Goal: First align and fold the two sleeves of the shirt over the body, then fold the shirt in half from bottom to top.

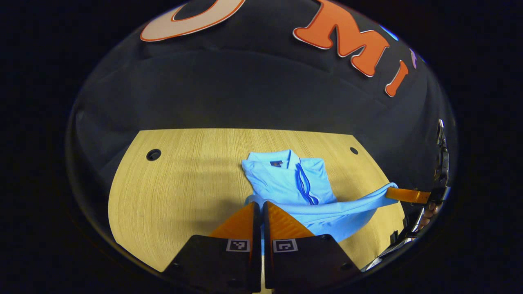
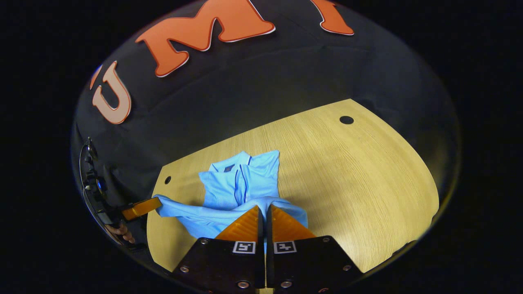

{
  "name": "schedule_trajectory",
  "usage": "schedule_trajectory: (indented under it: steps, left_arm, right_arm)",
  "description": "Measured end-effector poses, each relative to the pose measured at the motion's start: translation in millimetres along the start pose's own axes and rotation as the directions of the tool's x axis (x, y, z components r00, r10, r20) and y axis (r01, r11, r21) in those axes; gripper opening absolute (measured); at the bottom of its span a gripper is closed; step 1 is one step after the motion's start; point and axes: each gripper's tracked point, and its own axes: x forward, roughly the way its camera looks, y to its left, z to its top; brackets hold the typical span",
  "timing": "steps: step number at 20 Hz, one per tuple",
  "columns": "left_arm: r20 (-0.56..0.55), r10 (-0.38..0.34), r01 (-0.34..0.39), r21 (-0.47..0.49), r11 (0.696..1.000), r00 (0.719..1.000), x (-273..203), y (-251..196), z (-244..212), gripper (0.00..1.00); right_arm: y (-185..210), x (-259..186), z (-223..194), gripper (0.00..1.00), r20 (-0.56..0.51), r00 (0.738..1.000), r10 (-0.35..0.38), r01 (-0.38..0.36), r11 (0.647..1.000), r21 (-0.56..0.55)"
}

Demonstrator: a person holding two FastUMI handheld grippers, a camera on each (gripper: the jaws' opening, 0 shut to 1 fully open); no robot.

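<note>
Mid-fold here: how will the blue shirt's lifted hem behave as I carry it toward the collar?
Likely floppy: the shirt sags between the left gripper and right gripper. Probably light, since pinched corners hold it. It may slide on the smooth table.

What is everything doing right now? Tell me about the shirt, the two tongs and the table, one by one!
shirt: sleeves folded in, collar end flat on the table, bottom hem lifted and stretched between the two tongs.
left tongs: shut on the shirt's hem corner.
right tongs: shut on the other hem corner.
table: bare wood under the shirt, with small round holes.
</note>
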Motion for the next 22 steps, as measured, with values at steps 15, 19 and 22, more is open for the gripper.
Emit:
schedule_trajectory:
  steps: [15, 19, 22]
  left_arm:
    - [0.017, 0.065, -0.066, 0.024, 0.998, 0.998, 133, 52, 66, 0.08]
    - [-0.005, 0.064, -0.064, -0.011, 0.998, 0.998, 125, 44, 60, 0.31]
    - [0.033, 0.107, -0.108, 0.009, 0.994, 0.994, 96, 44, 61, 0.68]
  right_arm:
    - [19, 149, 82, 0.08, -0.025, 1.0, -0.013, 0.013, 1.0, -0.007]
    - [9, 147, 79, 0.51, -0.015, 0.999, -0.043, 0.041, 0.996, -0.075]
    - [8, 122, 82, 0.78, 0.03, 0.998, -0.047, 0.05, 0.99, -0.131]
